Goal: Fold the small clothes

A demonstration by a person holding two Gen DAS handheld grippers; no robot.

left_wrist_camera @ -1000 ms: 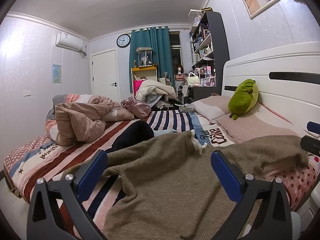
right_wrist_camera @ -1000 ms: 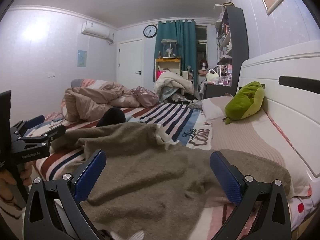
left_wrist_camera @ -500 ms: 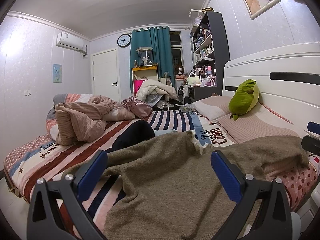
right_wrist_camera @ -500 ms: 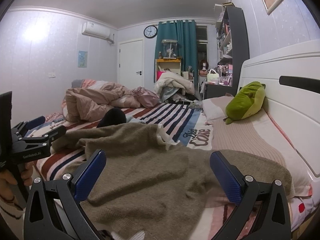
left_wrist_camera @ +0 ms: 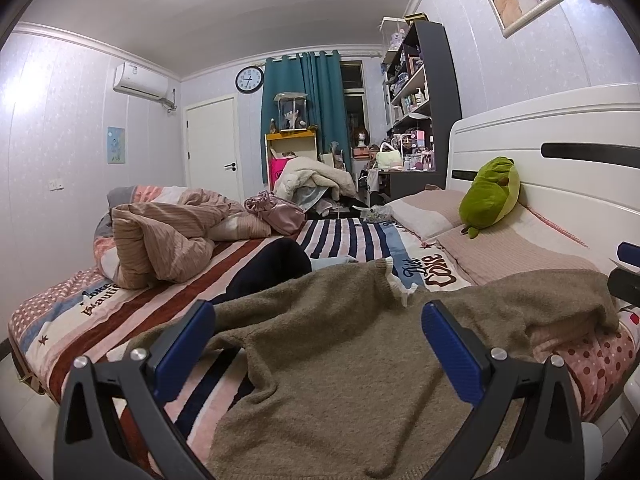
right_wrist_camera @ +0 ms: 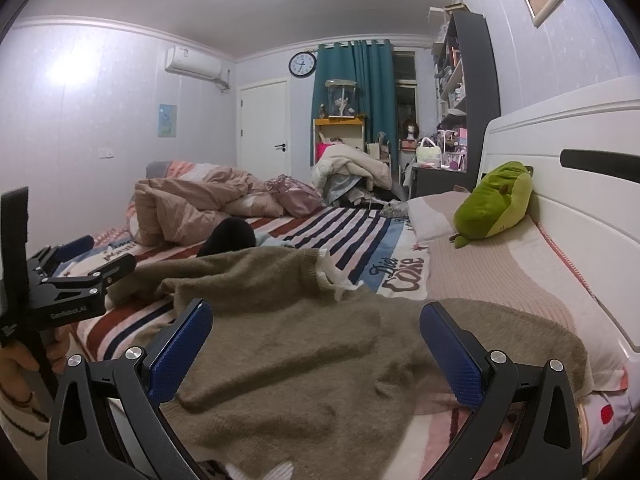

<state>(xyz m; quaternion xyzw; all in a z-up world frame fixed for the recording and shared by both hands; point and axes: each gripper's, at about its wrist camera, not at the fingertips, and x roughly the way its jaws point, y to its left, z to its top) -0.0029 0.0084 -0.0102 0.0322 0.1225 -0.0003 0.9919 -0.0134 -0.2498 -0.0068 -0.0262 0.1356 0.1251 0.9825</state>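
Item, left gripper (left_wrist_camera: 318,334): I hold it released, jaws wide, low over the brown sweater (left_wrist_camera: 360,360), whose cloth fills the gap from 6 to 12 o'clock. Item, right gripper (right_wrist_camera: 316,334): likewise released and empty; the sweater's long axis runs 9 to 3 across the striped bed (right_wrist_camera: 352,236), and I judge both grippers about equally near.

A lived-in home bedroom — striped bed (left_wrist_camera: 352,240) filling the middle, white headboard (left_wrist_camera: 560,152) at right with a green plush (left_wrist_camera: 490,196) on the pillows. Upper centre: wall clock (left_wrist_camera: 249,79) beside teal curtains (left_wrist_camera: 320,96); air conditioner (left_wrist_camera: 140,82) upper left — cluttered shelves (left_wrist_camera: 416,92) upper right.
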